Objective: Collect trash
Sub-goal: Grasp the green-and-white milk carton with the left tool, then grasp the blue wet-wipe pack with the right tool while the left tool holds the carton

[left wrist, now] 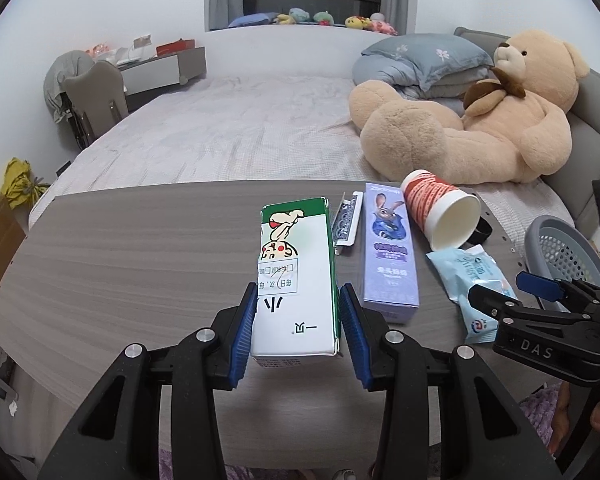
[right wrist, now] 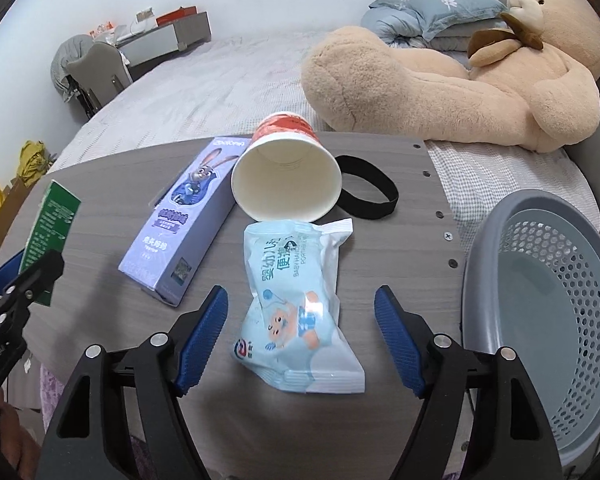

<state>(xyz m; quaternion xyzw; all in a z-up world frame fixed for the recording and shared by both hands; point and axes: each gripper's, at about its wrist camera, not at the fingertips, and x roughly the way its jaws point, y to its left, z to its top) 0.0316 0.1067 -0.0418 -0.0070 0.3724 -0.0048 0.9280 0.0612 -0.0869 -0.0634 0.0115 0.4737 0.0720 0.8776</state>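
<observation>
White-green carton (left wrist: 295,280) lifted, cup (right wrist: 285,170) tipped – wipes packet (right wrist: 297,308) flat

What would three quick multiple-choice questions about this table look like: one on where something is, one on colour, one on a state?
1. Where does the paper cup lie?
A. in the basket
B. on the table, on its side
C. on the bed

2. What colour is the long box with the rabbit picture?
A. purple
B. red
C. yellow

3. What is the left tool doing?
A. hanging open and empty
B. gripping the green and white carton
C. holding the cup

Answers:
1 B, its open mouth faces the camera on the table.
2 A, its faces are purple.
3 B, the blue pads press the carton's sides.
</observation>
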